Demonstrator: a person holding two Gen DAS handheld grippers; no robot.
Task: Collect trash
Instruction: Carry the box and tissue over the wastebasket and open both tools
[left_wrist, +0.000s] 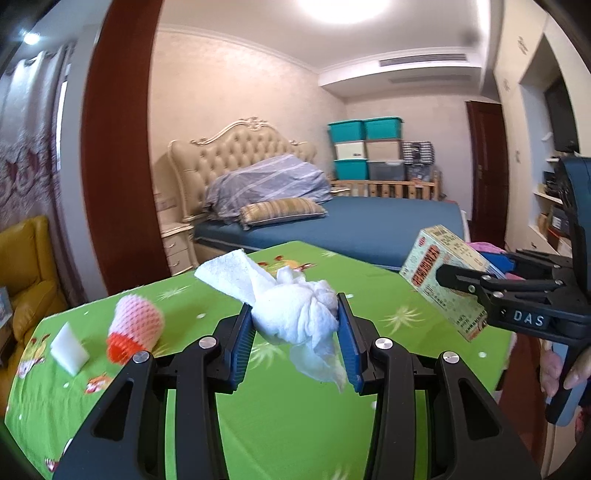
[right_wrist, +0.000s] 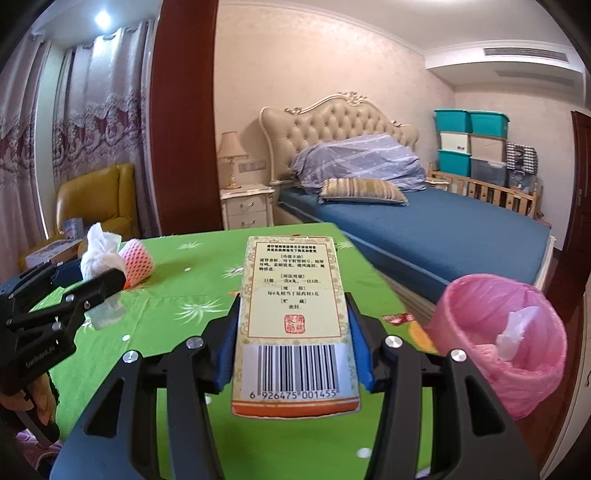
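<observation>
Right wrist view gives us the widest look: we see a bed (right_wrist: 436, 229) with a blue sheet behind a tabletop (right_wrist: 184, 295) under a green printed cloth. Just off the tabletop's right edge stands a bin with a pink liner (right_wrist: 476, 306), with a scrap of white plastic (right_wrist: 515, 330) lying inside it. We hold a printed carton (right_wrist: 293, 306) in the right gripper (right_wrist: 295, 332), its fingers (right_wrist: 360, 343) clenched on the carton's long sides, barcode end toward the camera, lifted clear of the cloth. In the left wrist view, the left gripper (left_wrist: 295, 325) has its fingers (left_wrist: 349, 332) clamped on a crumpled white tissue (left_wrist: 299, 306), which trails loose ends above and below the pads and hangs above the tabletop. Farther left on the cloth lie a pink foam fruit net (left_wrist: 135, 325) with an orange end, blurred, and just beside it a small white wedge-shaped piece (left_wrist: 68, 349), which we cannot identify.
</observation>
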